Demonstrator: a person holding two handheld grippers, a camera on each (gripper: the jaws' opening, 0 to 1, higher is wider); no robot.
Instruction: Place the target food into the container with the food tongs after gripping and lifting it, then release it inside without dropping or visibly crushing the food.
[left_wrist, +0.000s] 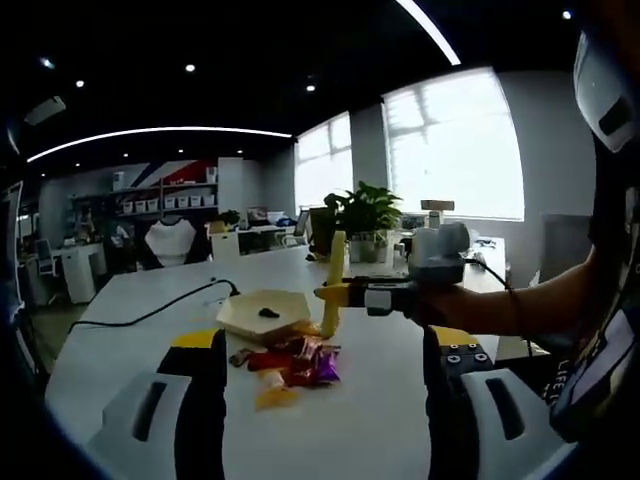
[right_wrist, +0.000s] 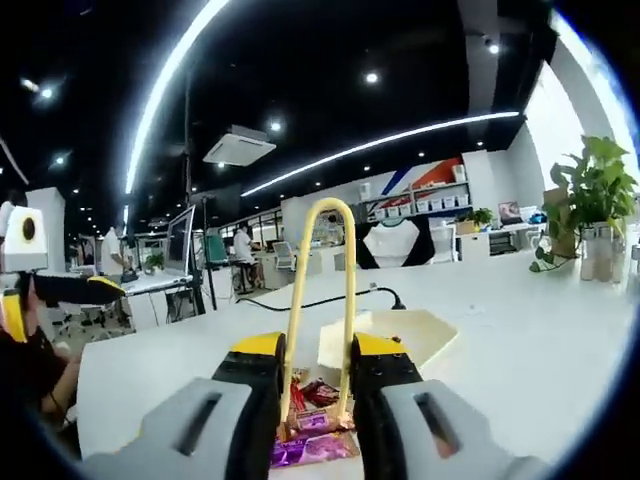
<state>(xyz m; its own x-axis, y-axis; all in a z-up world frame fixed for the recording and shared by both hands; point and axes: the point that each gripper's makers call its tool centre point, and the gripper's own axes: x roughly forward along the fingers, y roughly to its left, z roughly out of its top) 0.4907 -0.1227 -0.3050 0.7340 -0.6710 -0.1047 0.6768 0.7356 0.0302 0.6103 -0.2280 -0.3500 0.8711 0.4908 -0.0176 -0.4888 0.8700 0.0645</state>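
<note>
Yellow food tongs (right_wrist: 297, 290) stand with their bend up, and my right gripper (right_wrist: 320, 372) is shut on their two arms. Their tips reach down into a pile of wrapped candies (right_wrist: 312, 432), red, purple and orange, on the white table (right_wrist: 520, 330). Just behind the pile sits a cream hexagonal container (right_wrist: 395, 340). In the left gripper view the container (left_wrist: 250, 318) holds one small dark piece (left_wrist: 268, 313), and the candies (left_wrist: 296, 366) lie in front of it. The right gripper (left_wrist: 385, 296) holds the tongs (left_wrist: 333, 285) over the pile. My left gripper (left_wrist: 325, 345) is open, low and short of the candies.
A black cable (left_wrist: 150, 312) runs across the table's left side towards the container. A potted plant (left_wrist: 365, 212) and small items stand at the table's far edge. Desks, shelves and monitors (right_wrist: 182, 240) lie beyond. A person's forearm (left_wrist: 530, 300) reaches in from the right.
</note>
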